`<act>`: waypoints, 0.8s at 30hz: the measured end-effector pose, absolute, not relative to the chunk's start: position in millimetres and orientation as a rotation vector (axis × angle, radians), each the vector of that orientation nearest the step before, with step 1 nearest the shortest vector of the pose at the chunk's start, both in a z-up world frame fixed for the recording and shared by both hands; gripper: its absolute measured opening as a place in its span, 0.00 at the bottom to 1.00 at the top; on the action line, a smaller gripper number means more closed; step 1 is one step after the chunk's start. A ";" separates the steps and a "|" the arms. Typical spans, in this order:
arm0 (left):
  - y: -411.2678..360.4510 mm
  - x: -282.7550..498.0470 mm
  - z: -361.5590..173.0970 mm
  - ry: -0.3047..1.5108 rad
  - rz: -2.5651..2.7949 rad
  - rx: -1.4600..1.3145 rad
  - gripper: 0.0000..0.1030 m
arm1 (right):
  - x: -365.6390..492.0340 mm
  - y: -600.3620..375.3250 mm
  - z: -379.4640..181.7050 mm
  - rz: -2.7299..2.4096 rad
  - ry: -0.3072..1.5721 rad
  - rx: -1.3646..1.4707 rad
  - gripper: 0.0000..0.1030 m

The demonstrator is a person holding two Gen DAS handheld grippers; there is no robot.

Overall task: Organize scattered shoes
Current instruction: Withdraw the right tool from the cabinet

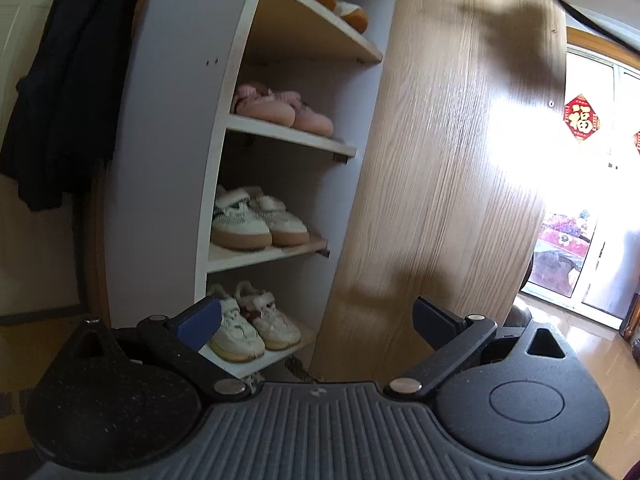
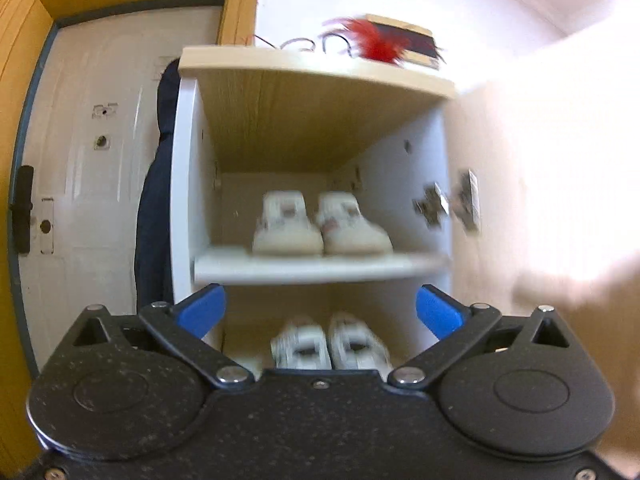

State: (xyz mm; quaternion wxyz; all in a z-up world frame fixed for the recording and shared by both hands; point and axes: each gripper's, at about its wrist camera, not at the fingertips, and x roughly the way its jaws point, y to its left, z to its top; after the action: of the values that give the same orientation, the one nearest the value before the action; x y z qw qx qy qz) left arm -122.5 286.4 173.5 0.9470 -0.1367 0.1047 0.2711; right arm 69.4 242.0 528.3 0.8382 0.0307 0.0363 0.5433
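Left wrist view: my left fingers (image 1: pixel 316 326) are spread wide with nothing between them, blue pads (image 1: pixel 199 327) showing at both tips. Beyond them stands the open shoe cabinet (image 1: pixel 168 128), white inside, with its wood-grain door (image 1: pixel 452 168) swung open to the right. I count 4 pairs on the shelves. On the lowest shelf, just past my left pad, sits a pair of white strap sneakers (image 1: pixel 248 322), side by side. 1 shelf up is a pair of white sneakers with tan soles (image 1: pixel 256 220). Above that sits a pink pair (image 1: pixel 282 110), and higher still an orange-toed pair (image 1: pixel 336 2), partly cut off by the shelf edge. A dark coat (image 1: pixel 68 80) hangs to the left of the cabinet. Far right, a glass door (image 1: pixel 592 184) carries a red paper decoration (image 1: pixel 582 118).

Right wrist view: my right fingers (image 2: pixel 320 312) are also spread apart and hold nothing. This view is blurred. Straight ahead is the same cabinet's upper part, its wooden top (image 2: pixel 312 64) carrying a red feathery thing (image 2: pixel 372 42) and a flat box (image 2: pixel 404 40). A white pair (image 2: pixel 320 226) sits on the white shelf (image 2: pixel 320 268), toes toward me. Below it, between my fingers, is another white strap pair (image 2: pixel 330 346). Left of the cabinet is a white door (image 2: pixel 80 160) with a black handle (image 2: pixel 22 208).
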 end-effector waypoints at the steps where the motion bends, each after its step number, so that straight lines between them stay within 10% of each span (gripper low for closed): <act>1: 284.3 -120.1 172.9 0.227 0.567 -0.275 1.00 | 69.5 231.9 515.2 1.122 0.102 0.064 1.00; 24: 178.9 -43.6 128.0 0.571 0.381 -0.178 1.00 | 69.4 -13.4 214.3 0.569 0.679 0.033 1.00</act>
State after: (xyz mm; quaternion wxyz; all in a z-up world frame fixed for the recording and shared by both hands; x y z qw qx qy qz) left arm -43.6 178.9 128.0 0.9379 -0.0870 0.2794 0.1864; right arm 69.4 -13.4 214.3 0.9034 0.0161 0.3285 0.2751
